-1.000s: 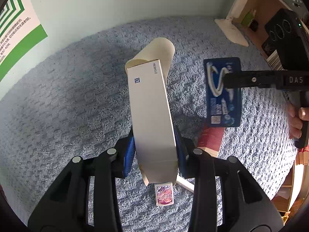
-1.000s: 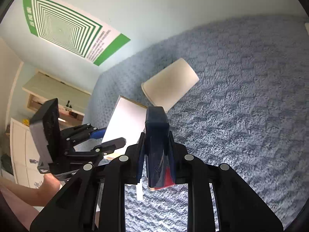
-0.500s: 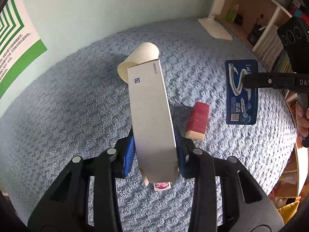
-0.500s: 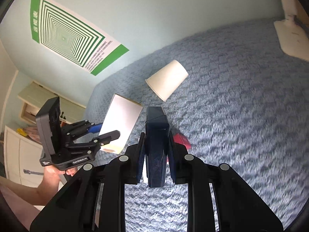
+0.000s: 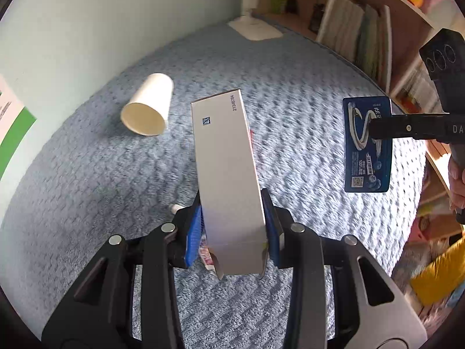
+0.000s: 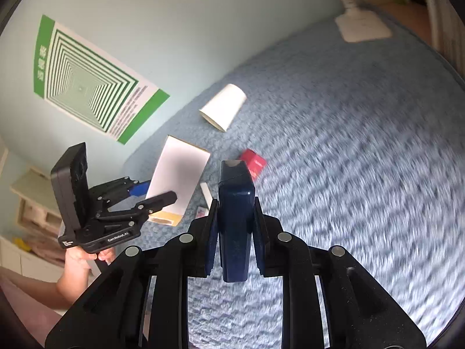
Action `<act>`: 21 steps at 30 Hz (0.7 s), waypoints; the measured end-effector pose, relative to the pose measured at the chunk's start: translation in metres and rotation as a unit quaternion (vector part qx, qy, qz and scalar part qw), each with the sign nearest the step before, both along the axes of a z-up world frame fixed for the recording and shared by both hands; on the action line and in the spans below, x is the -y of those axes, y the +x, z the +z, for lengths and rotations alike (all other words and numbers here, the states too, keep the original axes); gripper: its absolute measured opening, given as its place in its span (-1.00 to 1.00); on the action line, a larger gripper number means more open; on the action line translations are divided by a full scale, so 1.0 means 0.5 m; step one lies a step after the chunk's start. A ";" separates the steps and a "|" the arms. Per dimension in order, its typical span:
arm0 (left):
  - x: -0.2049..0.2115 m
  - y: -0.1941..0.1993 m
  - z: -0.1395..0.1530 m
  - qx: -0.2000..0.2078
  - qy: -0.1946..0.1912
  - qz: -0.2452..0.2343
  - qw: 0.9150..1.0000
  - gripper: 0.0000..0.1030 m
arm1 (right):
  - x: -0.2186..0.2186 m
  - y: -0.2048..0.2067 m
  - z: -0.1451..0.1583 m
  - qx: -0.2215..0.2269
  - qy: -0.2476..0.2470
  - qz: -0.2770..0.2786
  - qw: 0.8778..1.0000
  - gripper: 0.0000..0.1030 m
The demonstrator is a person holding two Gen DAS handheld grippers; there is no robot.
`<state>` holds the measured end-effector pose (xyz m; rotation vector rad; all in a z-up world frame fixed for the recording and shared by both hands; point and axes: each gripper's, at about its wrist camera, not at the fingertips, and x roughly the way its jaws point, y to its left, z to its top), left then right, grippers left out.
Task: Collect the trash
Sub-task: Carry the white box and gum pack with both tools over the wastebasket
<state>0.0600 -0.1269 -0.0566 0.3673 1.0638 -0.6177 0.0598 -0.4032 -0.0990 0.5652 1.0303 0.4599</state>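
You hold two items for disposal: left fingers [image 5: 234,229] clenched on the white box [image 5: 226,171], right fingers [image 6: 234,226] on the blue pack [image 6: 234,218], cup [image 5: 148,109] upper left uncollected.

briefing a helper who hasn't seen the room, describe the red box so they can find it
Start at the blue rug by the pale wall. The red box lies on it, below the tipped white cup. It is the only red thing there, lying loose while the other boxes are held up in tongs.

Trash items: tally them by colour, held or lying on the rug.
White: 3, tall cardboard box, paper cup, small stick
Blue: 1, flat packet
Red: 1, small box
Pink: 1, small wrapper
Total: 6
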 end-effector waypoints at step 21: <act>0.273 -0.391 -0.059 -0.014 0.030 -0.331 0.943 -0.34 | 0.122 -0.634 -0.069 -0.023 0.022 -0.302 0.953 -0.56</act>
